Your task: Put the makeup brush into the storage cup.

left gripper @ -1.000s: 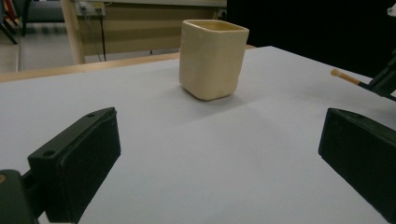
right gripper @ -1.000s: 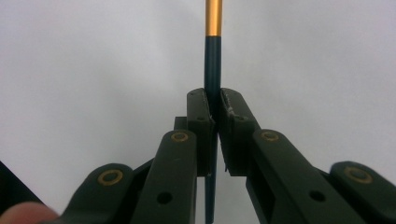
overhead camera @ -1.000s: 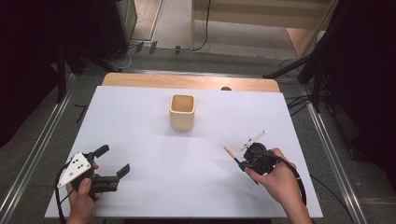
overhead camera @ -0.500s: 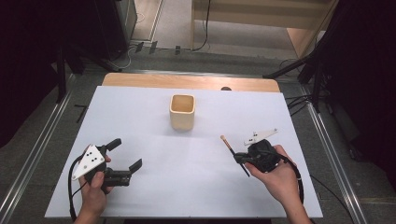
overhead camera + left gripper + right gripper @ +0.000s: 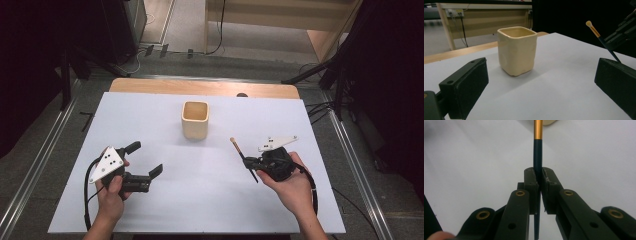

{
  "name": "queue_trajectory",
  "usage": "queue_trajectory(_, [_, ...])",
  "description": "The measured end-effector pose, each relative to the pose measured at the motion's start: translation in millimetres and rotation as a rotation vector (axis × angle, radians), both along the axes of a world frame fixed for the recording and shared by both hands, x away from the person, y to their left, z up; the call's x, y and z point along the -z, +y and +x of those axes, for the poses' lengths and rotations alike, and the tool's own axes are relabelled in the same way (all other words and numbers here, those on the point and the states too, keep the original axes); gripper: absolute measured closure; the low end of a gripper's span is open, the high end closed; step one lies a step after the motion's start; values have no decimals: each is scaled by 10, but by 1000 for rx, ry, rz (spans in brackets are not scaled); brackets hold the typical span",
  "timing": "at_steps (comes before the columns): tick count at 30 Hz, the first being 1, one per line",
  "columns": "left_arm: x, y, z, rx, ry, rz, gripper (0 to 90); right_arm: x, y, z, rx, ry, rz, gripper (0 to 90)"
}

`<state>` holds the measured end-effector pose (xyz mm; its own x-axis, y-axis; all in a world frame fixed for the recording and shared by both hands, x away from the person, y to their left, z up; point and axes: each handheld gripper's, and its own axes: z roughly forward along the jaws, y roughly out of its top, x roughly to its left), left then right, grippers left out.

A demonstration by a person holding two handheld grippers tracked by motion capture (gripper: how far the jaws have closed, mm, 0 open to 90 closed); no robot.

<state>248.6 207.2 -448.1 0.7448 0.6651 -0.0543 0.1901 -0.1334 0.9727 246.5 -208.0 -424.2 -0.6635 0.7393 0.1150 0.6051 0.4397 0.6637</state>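
right claw: squeezed tight on a thin dark paintbrush, its pale tip sticking out past the claw, up off the white surface | left claw: wide open, holds nothing | cream square cup: stands upright ahead of both claws, well apart from them

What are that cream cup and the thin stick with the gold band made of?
The cup looks like glazed ceramic: soft sheen, thick rim, slightly uneven, hand-shaped walls. The stick seems to be a small brush: a dark, smooth handle, probably lacquered wood or plastic, and a gold band that looks like brushed metal. Its pale tip is too small to judge.
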Motion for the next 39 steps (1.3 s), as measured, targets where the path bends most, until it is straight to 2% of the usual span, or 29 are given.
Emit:
queue_trajectory(8, [-37,-152,63,28,3,-4,0,-25,52,23,-8,-43,47,846])
queue_trajectory(14, [-53,-281,112,73,16,6,0,-56,91,26,-5,-86,64,846])
queue_trajectory(19, [-70,-368,145,97,26,2,0,-71,107,41,-11,-103,96,846])
queue_trajectory(22, [-86,-424,178,117,43,-9,0,-83,132,61,-13,-120,130,845])
queue_trajectory(26, [-126,-500,229,136,49,-21,0,-90,172,72,-24,-136,137,845])
queue_trajectory(31, [-192,-619,297,163,54,-36,0,-105,247,75,-28,-181,156,845])
queue_trajectory(32, [-192,-619,297,163,54,-36,0,-107,253,78,-27,-189,156,845])
queue_trajectory(34, [-209,-654,314,182,62,-66,0,-110,267,76,-26,-195,176,845])
queue_trajectory(39, [-204,-702,297,215,68,-80,0,-115,296,46,-43,-232,198,845])
